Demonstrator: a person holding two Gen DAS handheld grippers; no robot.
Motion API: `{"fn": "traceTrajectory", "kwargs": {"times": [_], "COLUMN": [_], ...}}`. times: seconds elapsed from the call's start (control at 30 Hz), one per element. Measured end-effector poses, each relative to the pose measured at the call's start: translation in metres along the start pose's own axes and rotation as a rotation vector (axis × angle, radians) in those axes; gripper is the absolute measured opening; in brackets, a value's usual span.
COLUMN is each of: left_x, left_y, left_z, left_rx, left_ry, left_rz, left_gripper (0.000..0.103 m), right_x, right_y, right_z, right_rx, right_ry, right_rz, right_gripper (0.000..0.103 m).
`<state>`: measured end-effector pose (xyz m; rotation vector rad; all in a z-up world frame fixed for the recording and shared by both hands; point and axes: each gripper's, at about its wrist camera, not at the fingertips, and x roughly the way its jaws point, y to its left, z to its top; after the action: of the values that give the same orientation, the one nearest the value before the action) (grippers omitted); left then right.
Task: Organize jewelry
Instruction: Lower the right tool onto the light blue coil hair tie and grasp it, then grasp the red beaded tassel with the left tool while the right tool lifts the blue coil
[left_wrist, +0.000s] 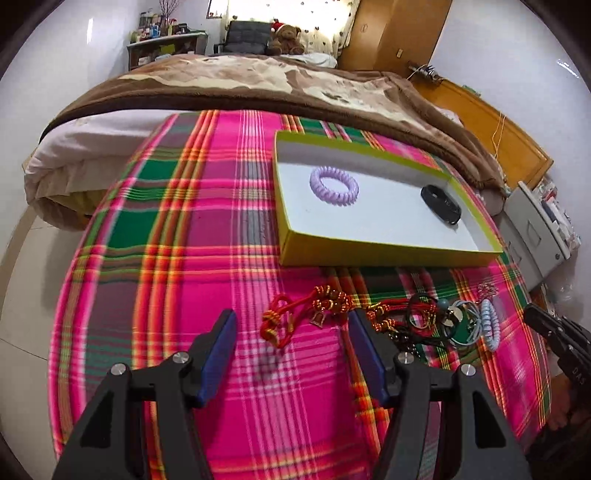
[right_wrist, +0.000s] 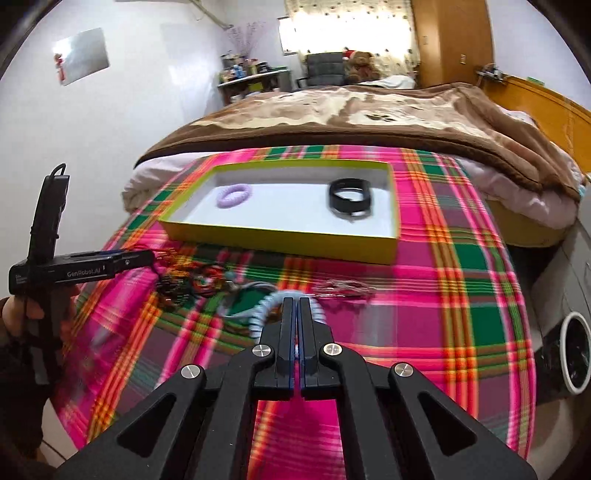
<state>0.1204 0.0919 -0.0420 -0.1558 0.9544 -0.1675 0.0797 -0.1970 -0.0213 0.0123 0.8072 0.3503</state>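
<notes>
A yellow-green box (left_wrist: 369, 254) (right_wrist: 280, 242) with a white floor lies on the plaid cloth. It holds a purple spiral hair tie (left_wrist: 334, 185) (right_wrist: 233, 195) and a black band (left_wrist: 441, 204) (right_wrist: 349, 200). In front of it lies a pile of jewelry: red knotted cords (left_wrist: 314, 308) (right_wrist: 192, 277), dark bracelets (left_wrist: 421, 321) and a pale blue spiral hair tie (left_wrist: 490, 325) (right_wrist: 264, 310). My left gripper (left_wrist: 291, 325) is open just before the red cords. My right gripper (right_wrist: 295, 301) is shut on the pale blue spiral hair tie.
The plaid cloth (left_wrist: 184, 240) covers a round table. A bed with a brown blanket (left_wrist: 258, 85) stands behind it. A grey drawer unit (left_wrist: 535, 236) is at the right. A clear sparkly piece (right_wrist: 343, 288) lies right of the pile.
</notes>
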Motion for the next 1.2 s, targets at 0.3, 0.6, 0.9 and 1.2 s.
{"fn": "traceTrajectory", "kwargs": {"times": [0.3, 0.6, 0.9, 1.2], "left_x": [0.004, 0.001, 0.011, 0.018], "left_y": [-0.008, -0.008, -0.014, -0.028], "left_z": [0.002, 0.001, 0.006, 0.007], "left_rx": [0.019, 0.051, 0.106, 0.202], "left_ry": [0.001, -0.008, -0.008, -0.001], "left_rz": [0.011, 0.017, 0.061, 0.097], "left_gripper": [0.064, 0.064, 0.064, 0.053], "right_x": [0.039, 0.044, 0.009, 0.01], "right_y": [-0.001, 0.002, -0.019, -0.013], "right_z": [-0.003, -0.006, 0.005, 0.012], "right_rx": [-0.008, -0.03, 0.069, 0.073], "right_ry": [0.146, 0.151, 0.031, 0.01], "right_rz": [-0.022, -0.078, -0.071, -0.047], "right_gripper": [0.023, 0.009, 0.009, 0.009]}}
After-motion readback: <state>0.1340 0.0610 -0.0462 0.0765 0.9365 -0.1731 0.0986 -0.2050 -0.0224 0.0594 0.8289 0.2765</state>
